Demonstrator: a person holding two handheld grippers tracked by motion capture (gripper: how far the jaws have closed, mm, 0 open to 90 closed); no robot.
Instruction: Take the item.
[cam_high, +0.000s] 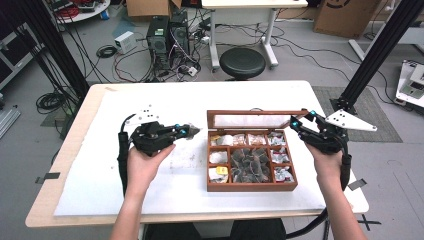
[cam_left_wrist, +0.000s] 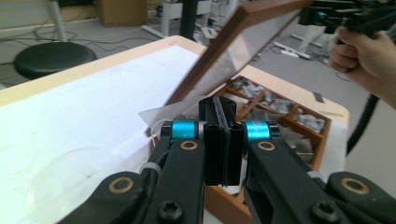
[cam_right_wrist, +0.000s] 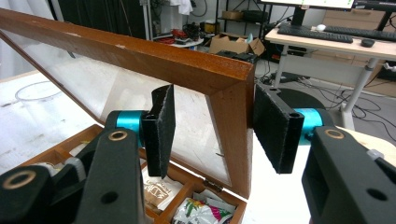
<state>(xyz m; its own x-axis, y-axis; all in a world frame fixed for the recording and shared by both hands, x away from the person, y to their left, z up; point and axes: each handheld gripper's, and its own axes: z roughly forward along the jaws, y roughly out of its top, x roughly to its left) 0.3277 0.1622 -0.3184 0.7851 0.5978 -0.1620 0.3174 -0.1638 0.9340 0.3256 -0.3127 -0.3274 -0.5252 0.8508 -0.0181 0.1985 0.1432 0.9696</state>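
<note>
A brown wooden tea box (cam_high: 250, 186) with several compartments of sachets stands right of the table's middle. Its glass lid (cam_high: 250, 114) is raised steeply. My right gripper (cam_high: 301, 119) is shut on the lid's top right corner. In the right gripper view one pad (cam_right_wrist: 275, 128) lies against the frame's outer edge (cam_right_wrist: 231, 121), and the other pad (cam_right_wrist: 161, 130) sits on the glass side. My left gripper (cam_high: 189, 131) hovers just left of the box, jaws shut on a pale translucent sachet (cam_high: 194, 132). The sachet (cam_left_wrist: 152, 119) pokes out behind the shut left gripper (cam_left_wrist: 219, 107).
A white sheet (cam_high: 125, 190) covers most of the wooden table. Beyond the far edge are a black stool (cam_high: 242, 62), computer towers (cam_high: 167, 40) and loose cables on the floor. Black frame posts (cam_high: 372, 55) rise at both sides.
</note>
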